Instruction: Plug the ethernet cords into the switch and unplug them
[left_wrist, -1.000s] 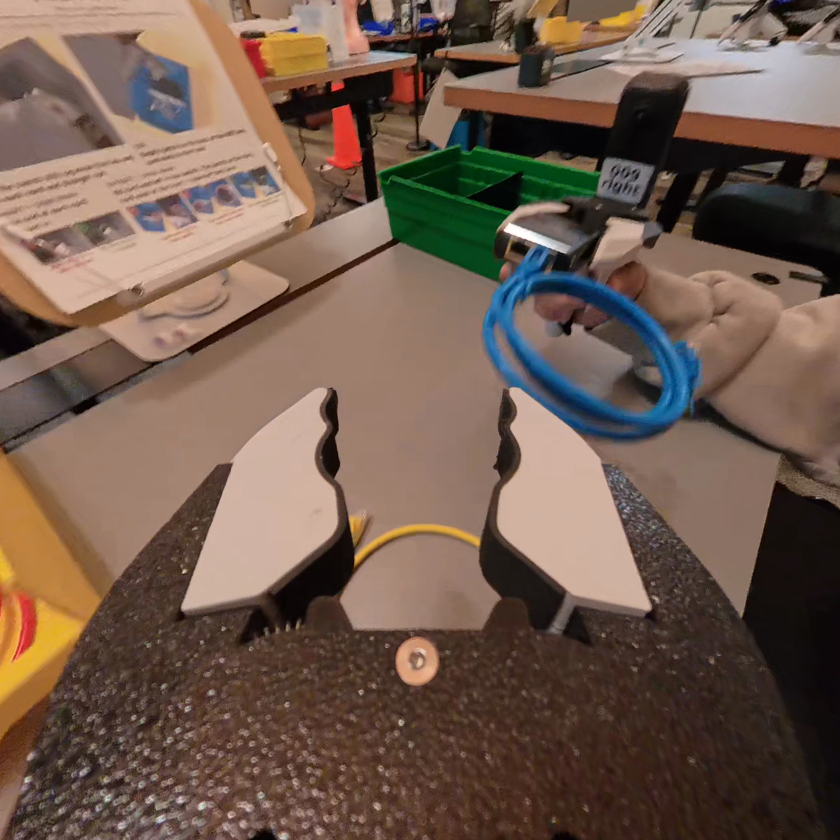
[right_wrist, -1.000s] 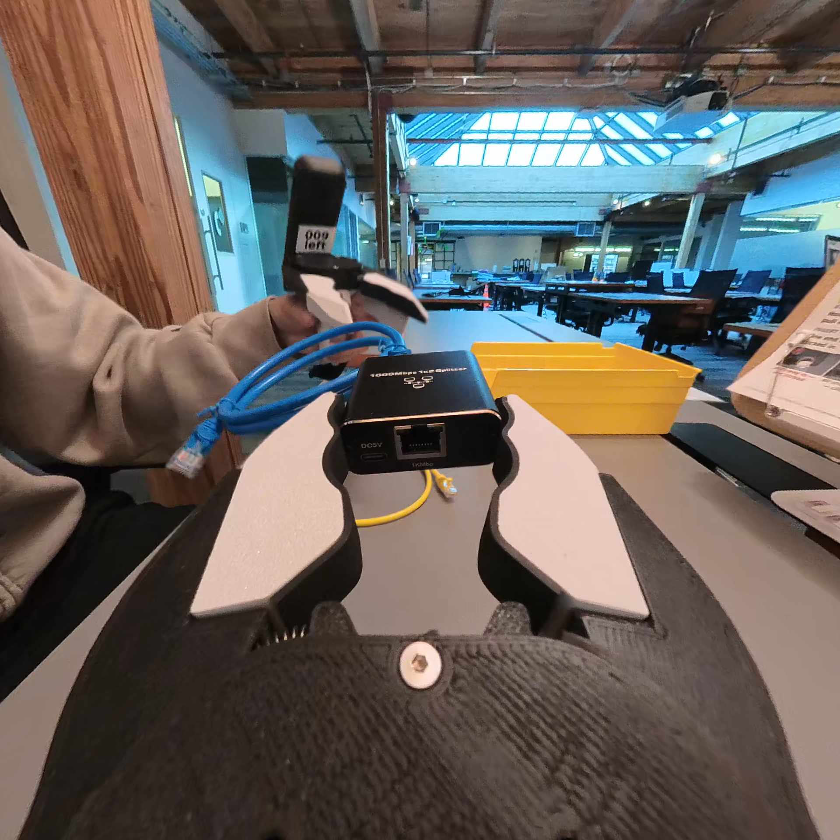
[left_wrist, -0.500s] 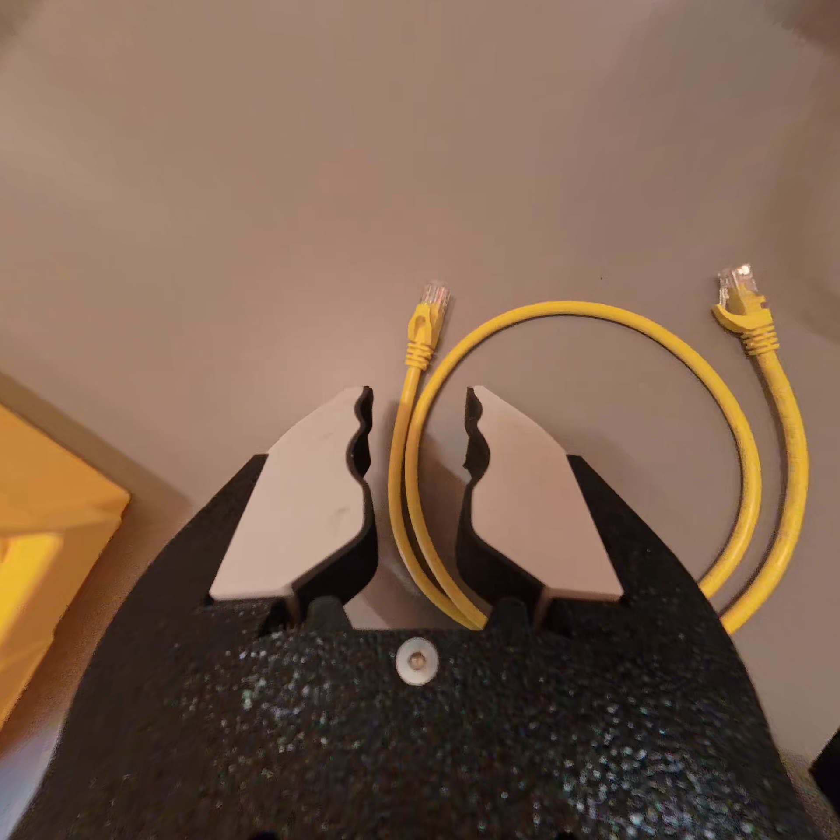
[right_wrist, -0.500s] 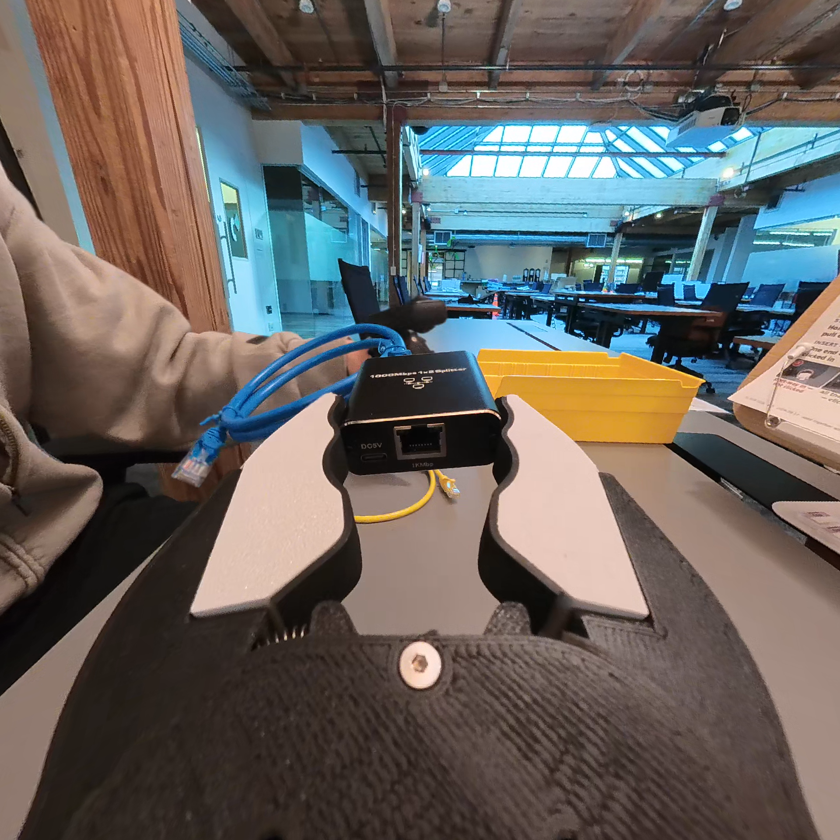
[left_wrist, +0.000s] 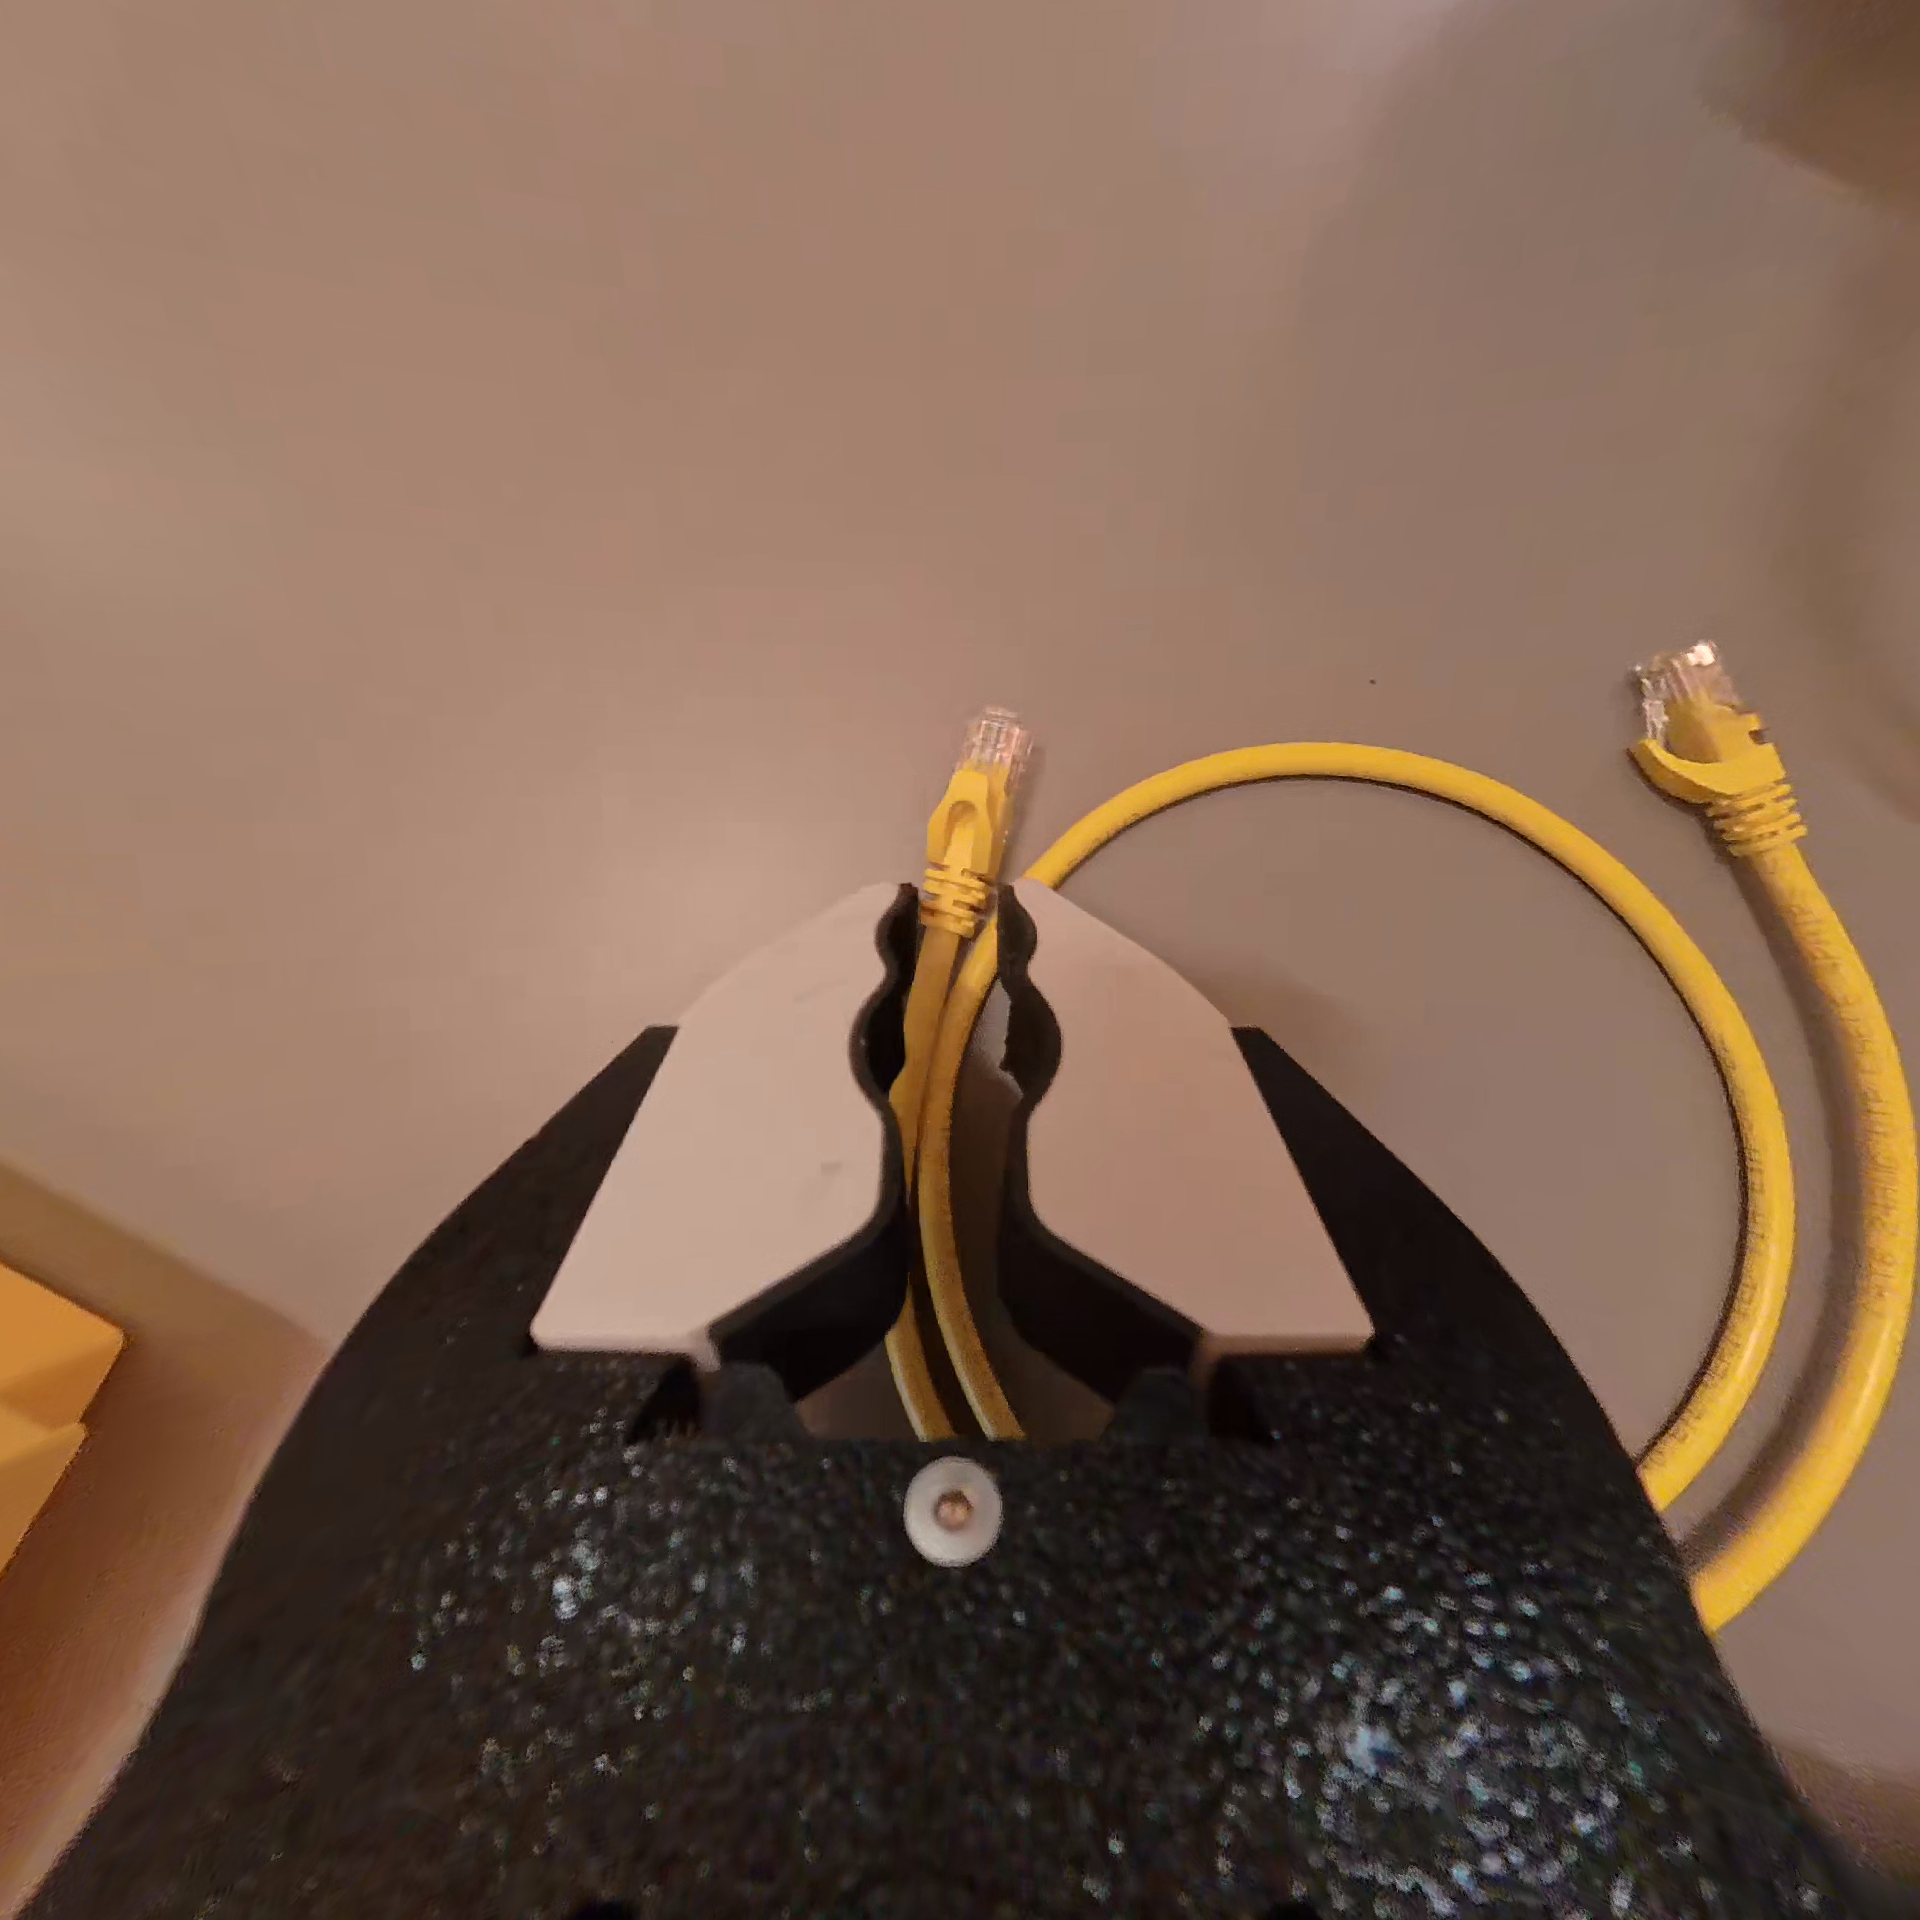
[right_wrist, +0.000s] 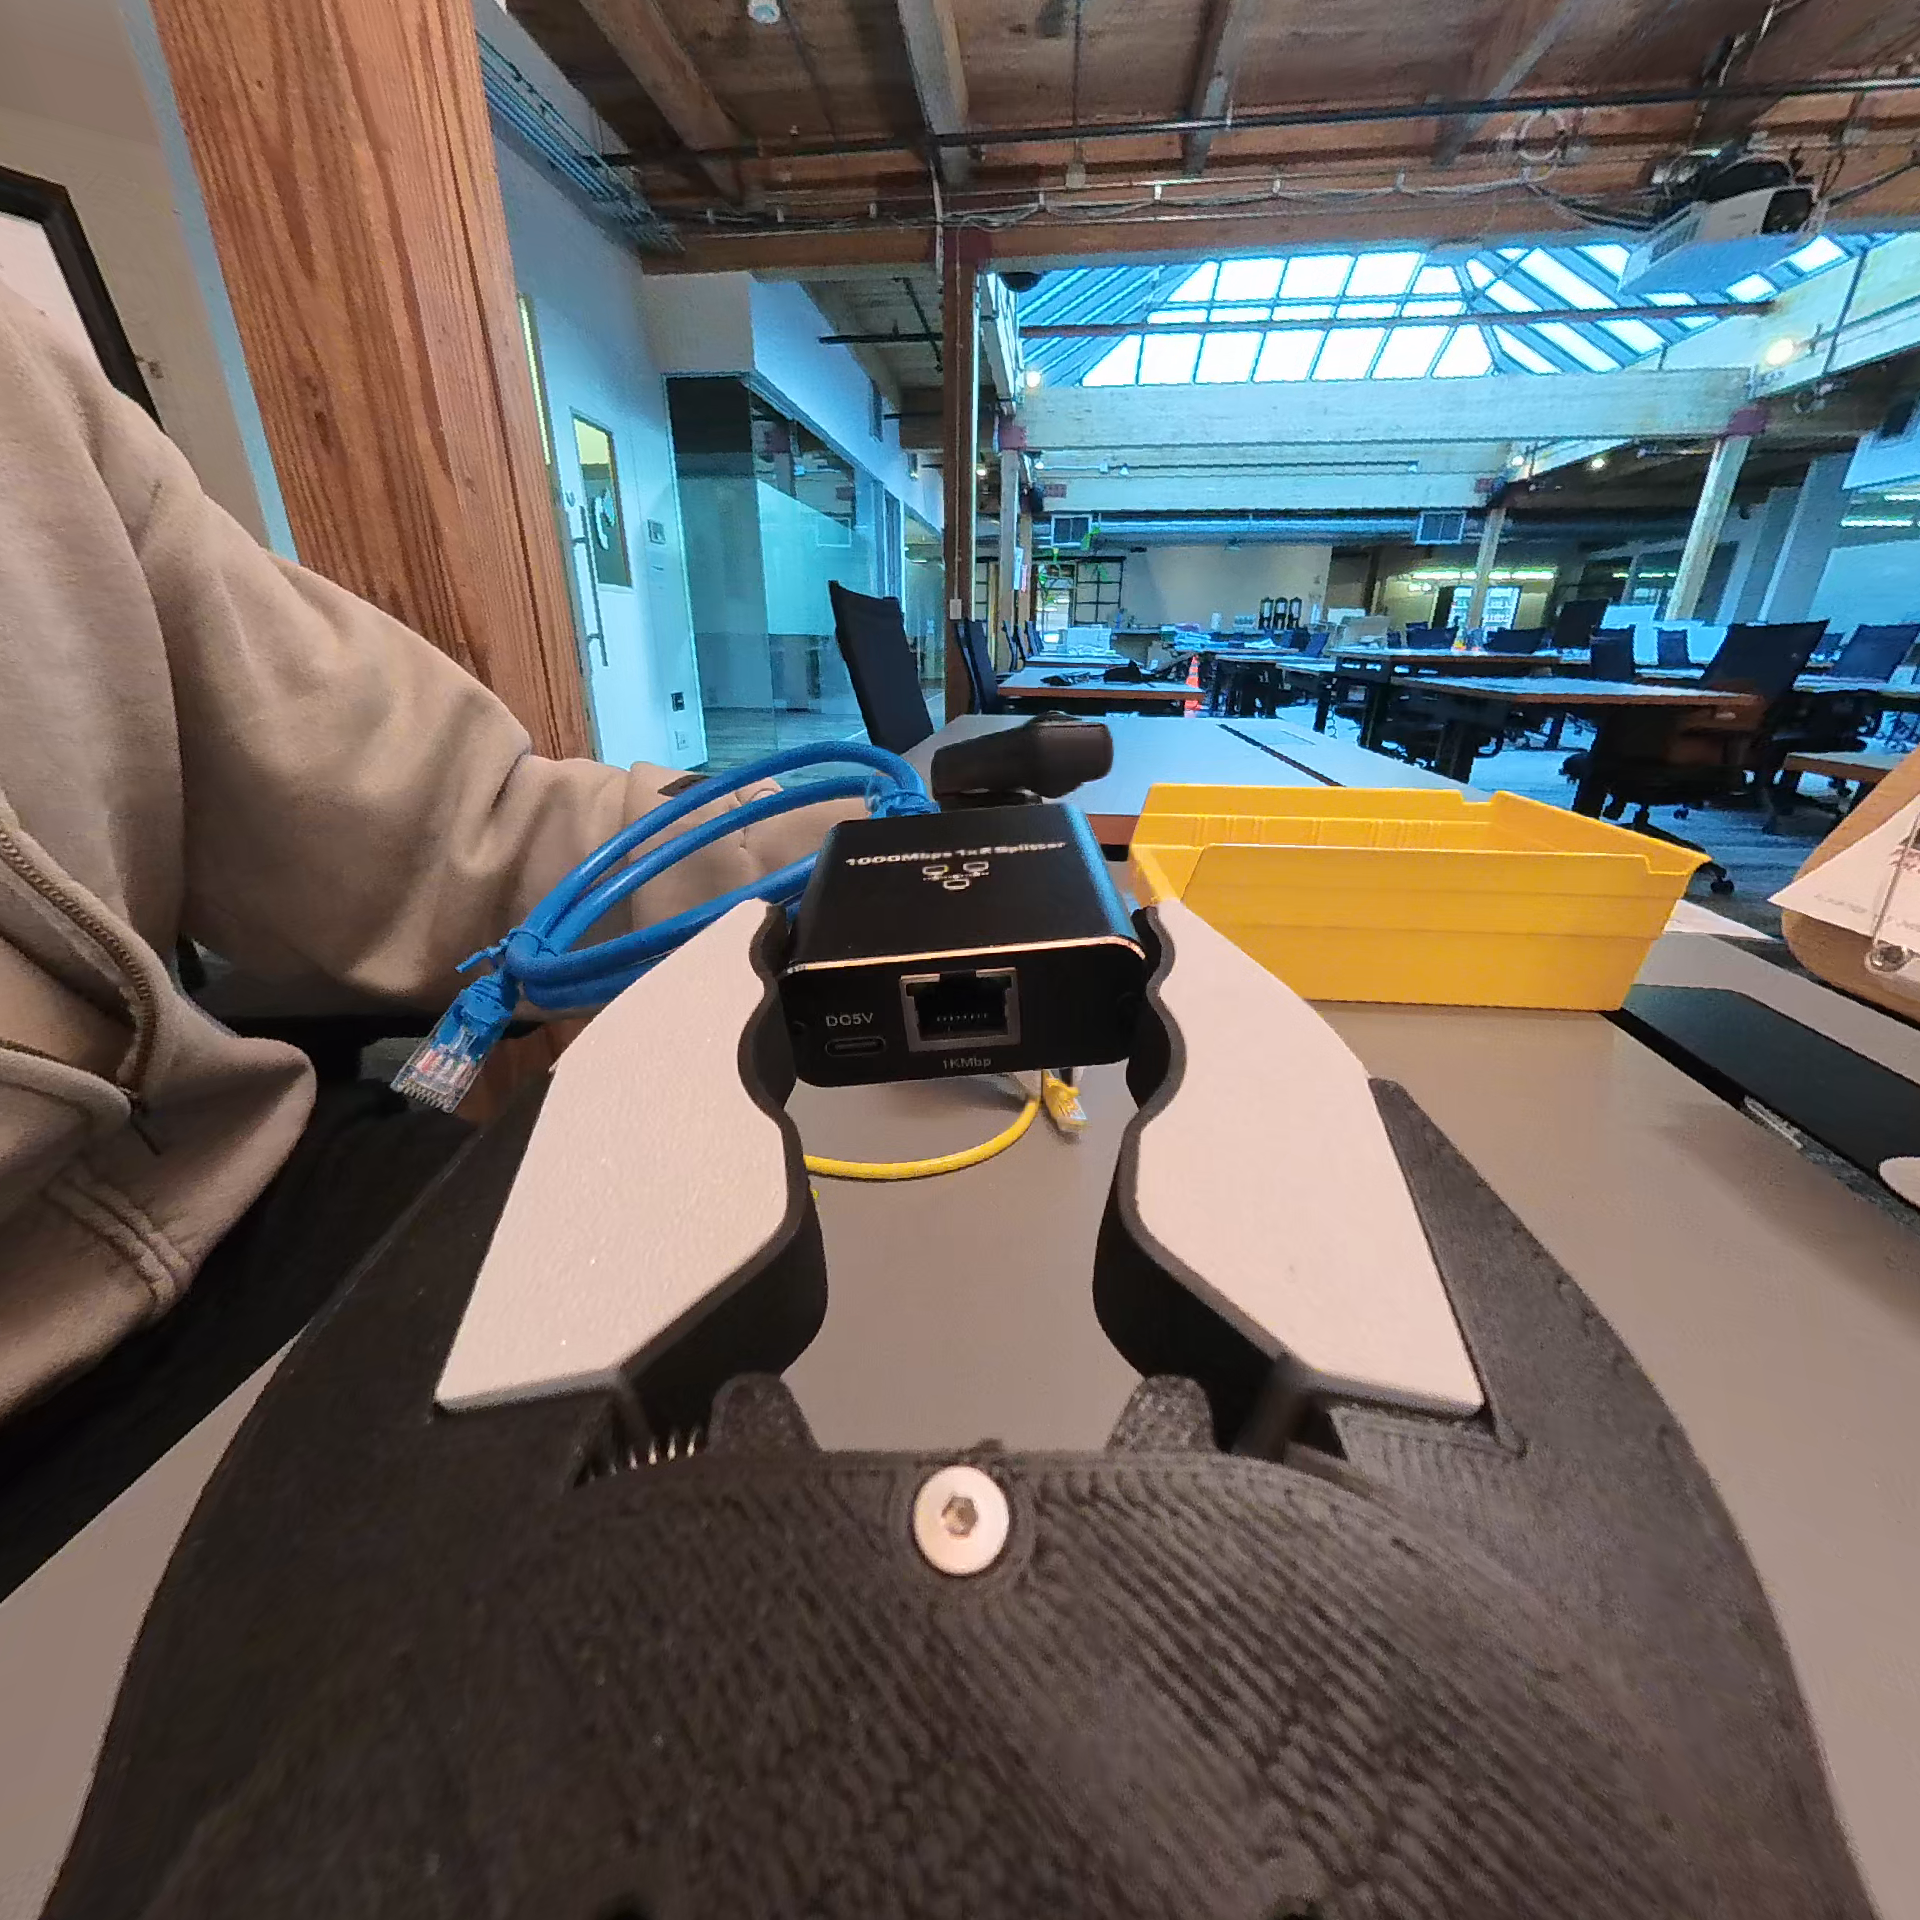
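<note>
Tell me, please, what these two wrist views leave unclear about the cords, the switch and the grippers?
- Left wrist view: the yellow cord runs under the left gripper, whose body hides the rest of its loop.
- Right wrist view: the switch shows only its top and one port face; its far side is hidden, so where the blue cord ends is unknown.
- Right wrist view: the switch and a sleeve hide the left gripper's fingers.

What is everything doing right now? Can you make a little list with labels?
left gripper: shut on yellow cord, just behind one plug
other plug: lying loose on table
right gripper: shut on switch
switch port: facing the camera, nothing plugged in
blue cord: coiled, plugged into the switch's far side
yellow bin: on table behind switch
</note>
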